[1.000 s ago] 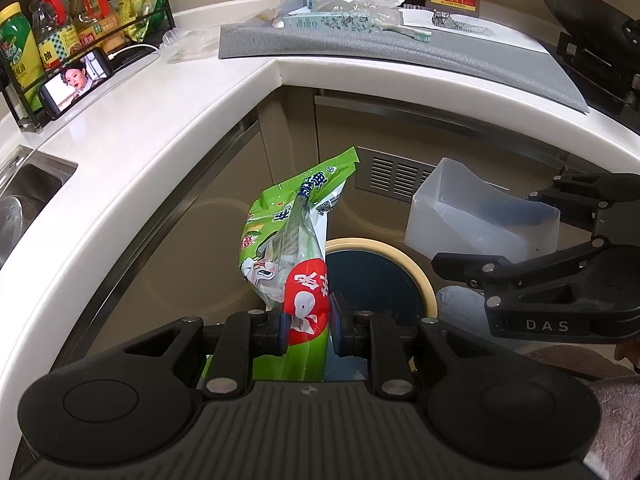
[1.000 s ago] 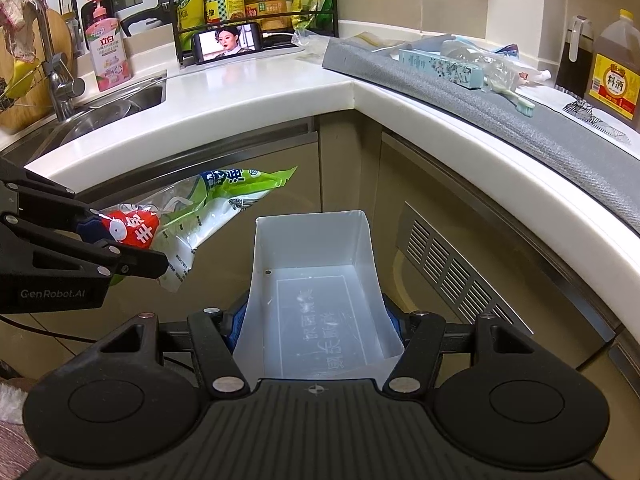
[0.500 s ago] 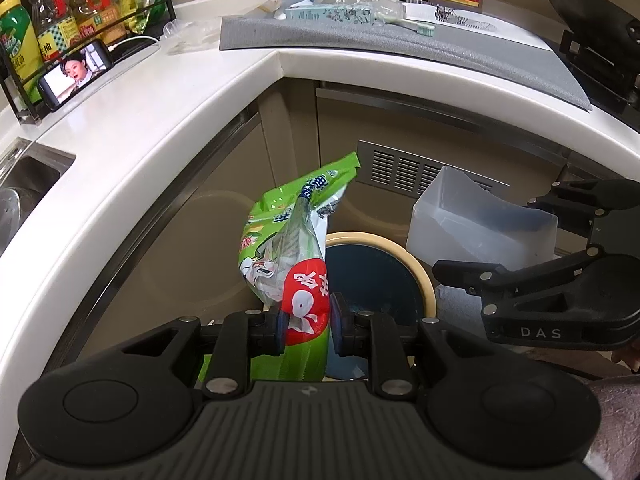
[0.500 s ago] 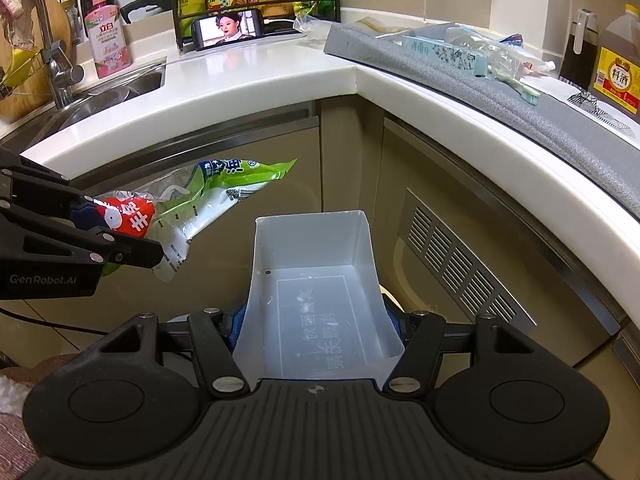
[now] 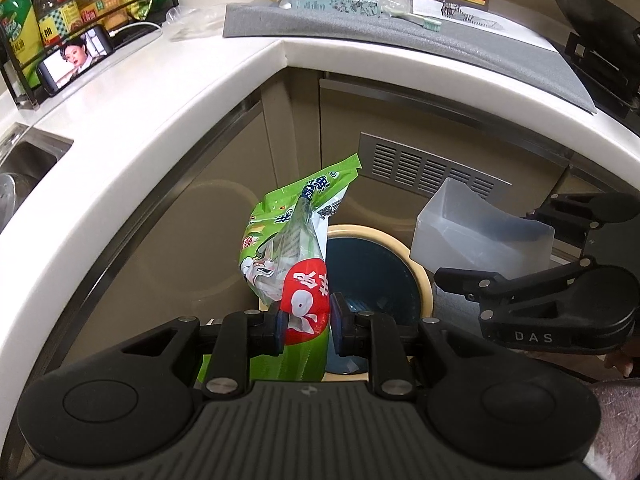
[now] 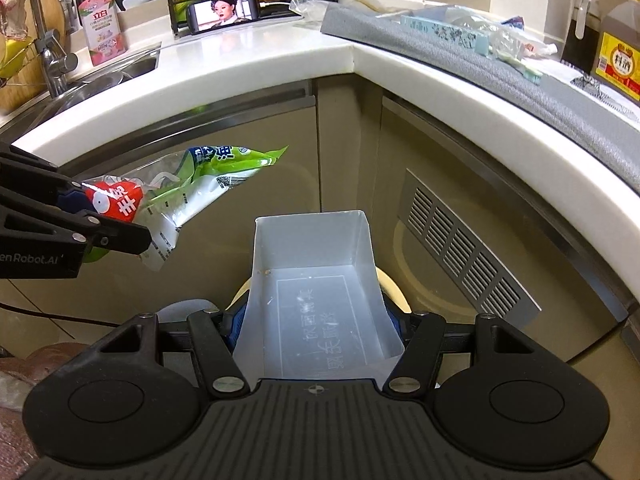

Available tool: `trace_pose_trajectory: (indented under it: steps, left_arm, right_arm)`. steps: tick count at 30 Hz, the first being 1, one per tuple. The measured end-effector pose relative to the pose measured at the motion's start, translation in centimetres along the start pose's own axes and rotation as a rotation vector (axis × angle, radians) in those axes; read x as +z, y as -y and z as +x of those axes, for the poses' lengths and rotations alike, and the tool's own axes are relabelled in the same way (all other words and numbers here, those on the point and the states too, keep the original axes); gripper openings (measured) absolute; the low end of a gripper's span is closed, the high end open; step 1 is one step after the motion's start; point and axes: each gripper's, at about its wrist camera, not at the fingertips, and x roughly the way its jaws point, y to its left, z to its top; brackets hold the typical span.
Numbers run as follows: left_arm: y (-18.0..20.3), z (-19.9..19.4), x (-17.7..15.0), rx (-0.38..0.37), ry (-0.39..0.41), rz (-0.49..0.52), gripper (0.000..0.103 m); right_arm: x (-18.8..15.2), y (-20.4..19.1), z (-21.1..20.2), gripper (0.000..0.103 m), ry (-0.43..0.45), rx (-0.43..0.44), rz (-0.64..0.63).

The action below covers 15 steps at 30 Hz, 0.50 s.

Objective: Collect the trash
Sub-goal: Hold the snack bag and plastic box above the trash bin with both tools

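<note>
Left gripper (image 5: 307,322): jaws pinch green-red snack bag (image 5: 298,256) near its bottom, held over round blue-lined bin (image 5: 420,276).
Right gripper (image 6: 316,328): jaws clamp translucent plastic box (image 6: 316,280), also above bin.
Risks: limp bag catches rim, falls outside on release. Box walls flex, may slip. Grippers near; could bump. Bin depth probably shallow, unclear.

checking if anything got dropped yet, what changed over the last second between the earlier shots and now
Nothing was dropped or let go. The left gripper still clamps the green snack bag, and the right gripper still holds the clear plastic box, both above the round bin. Only the views shifted a little; the bag, box and bin keep their places relative to each other.
</note>
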Motion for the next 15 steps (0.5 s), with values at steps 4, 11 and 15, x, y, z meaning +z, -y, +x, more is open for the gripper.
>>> trace_pose_trajectory:
  steps: [4, 11, 15]
  left_arm:
    - [0.08, 0.15, -0.02, 0.0, 0.0, 0.003, 0.023]
    - [0.0, 0.24, 0.01, 0.002, -0.001, -0.001, 0.023]
    - [0.12, 0.24, -0.07, 0.003, -0.003, -0.001, 0.023]
  right_arm:
    - [0.0, 0.03, 0.18, 0.065, -0.005, 0.0, 0.001]
    - [0.03, 0.23, 0.41, 0.065, -0.011, 0.002, 0.006]
    - [-0.19, 0.28, 0.44, 0.065, -0.015, 0.003, 0.012]
